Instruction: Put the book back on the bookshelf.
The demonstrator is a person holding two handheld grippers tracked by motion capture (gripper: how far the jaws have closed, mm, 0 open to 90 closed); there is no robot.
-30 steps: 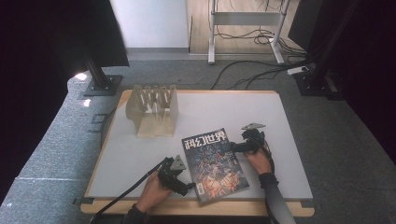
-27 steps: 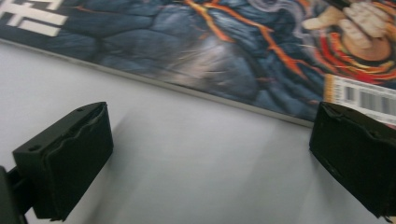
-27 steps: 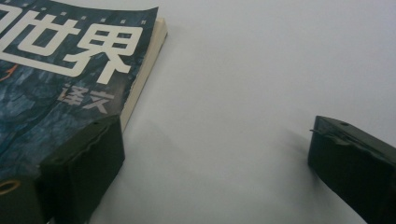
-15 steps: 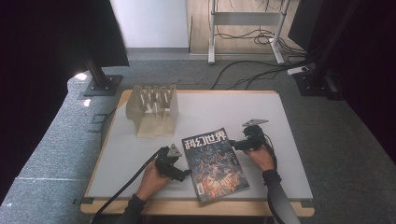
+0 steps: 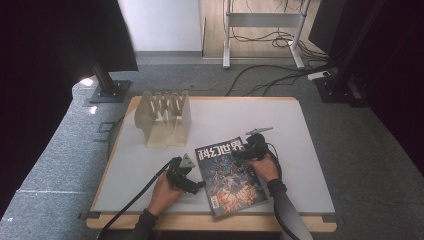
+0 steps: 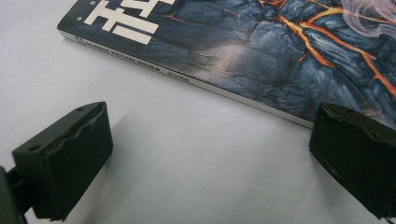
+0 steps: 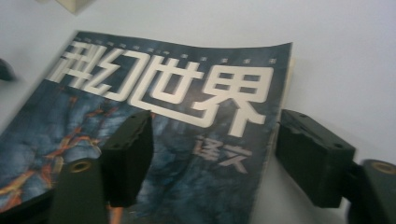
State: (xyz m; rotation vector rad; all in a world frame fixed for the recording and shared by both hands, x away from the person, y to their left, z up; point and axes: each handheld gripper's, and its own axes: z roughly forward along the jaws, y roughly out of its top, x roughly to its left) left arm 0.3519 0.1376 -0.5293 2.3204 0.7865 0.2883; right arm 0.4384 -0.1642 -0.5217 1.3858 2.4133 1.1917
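A magazine [image 5: 227, 176] with a dark blue and orange cover and large white characters lies flat near the table's front edge. My left gripper [image 5: 197, 185] sits low on the table beside the magazine's spine [image 6: 219, 88], its jaws [image 6: 210, 154] wide open with only bare tabletop between them. My right gripper [image 5: 241, 154] is at the magazine's far right corner. In the right gripper view its jaws [image 7: 219, 154] straddle the magazine's [image 7: 187, 121] loose page edge, one over the cover and one off the edge. They have just been closing and the pads do not press on it.
A pale wooden slotted rack [image 5: 164, 117] stands at the table's back left. The grey tabletop [image 5: 300, 165] has a wooden rim. Black stands and cables lie on the carpet beyond the table.
My right gripper slid left onto the magazine's far right corner. My left gripper shifted slightly away from the front edge along the spine, then held still. The magazine stayed put.
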